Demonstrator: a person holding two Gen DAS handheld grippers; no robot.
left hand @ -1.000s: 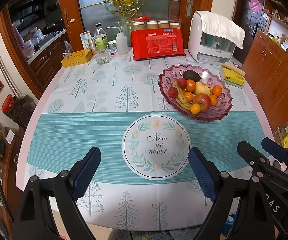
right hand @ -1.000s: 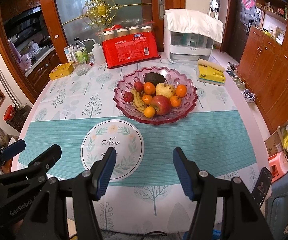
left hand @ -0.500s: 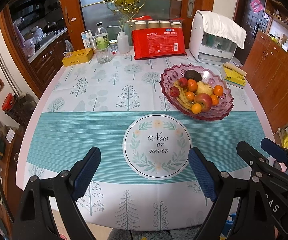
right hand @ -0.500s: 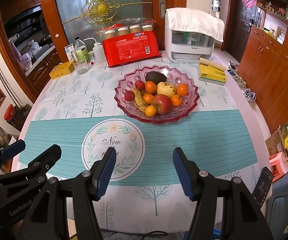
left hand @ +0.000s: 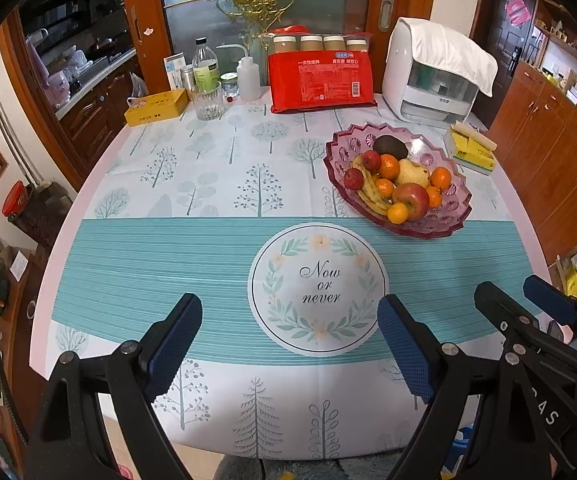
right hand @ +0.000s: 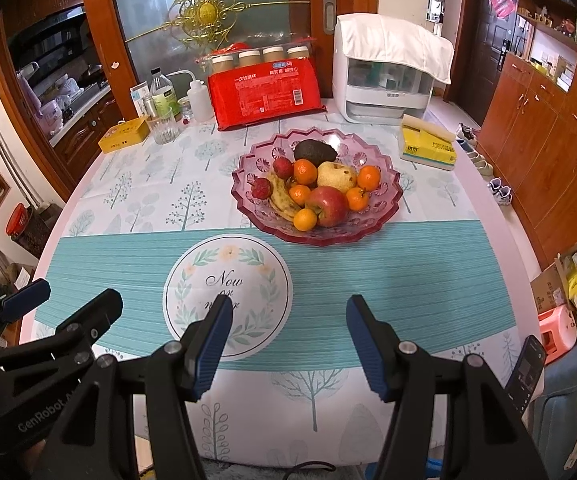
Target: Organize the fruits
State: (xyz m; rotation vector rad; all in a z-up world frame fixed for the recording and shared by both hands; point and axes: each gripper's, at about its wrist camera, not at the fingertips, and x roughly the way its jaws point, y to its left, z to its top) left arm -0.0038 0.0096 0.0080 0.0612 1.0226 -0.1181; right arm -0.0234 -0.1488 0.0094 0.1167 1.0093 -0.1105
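Note:
A pink glass fruit bowl [left hand: 458,214] [right hand: 248,196] stands on the table, right of centre. It holds a red apple [right hand: 327,205], a pear [right hand: 336,176], an avocado [right hand: 314,151], a banana [right hand: 280,199], several oranges and two small red fruits. My left gripper [left hand: 288,326] hovers open over the near edge, with nothing between its fingers. My right gripper [right hand: 288,326] is open too, narrower, and empty; it also shows in the left wrist view [left hand: 528,300]. Both stay well short of the bowl.
A round "Now or never" print [left hand: 319,289] marks the tablecloth near me. At the back stand a red package [right hand: 264,94], a white appliance [right hand: 388,70], bottles, a glass [left hand: 207,101] and a yellow box [left hand: 156,107]. A yellow tissue pack [right hand: 428,148] lies right of the bowl.

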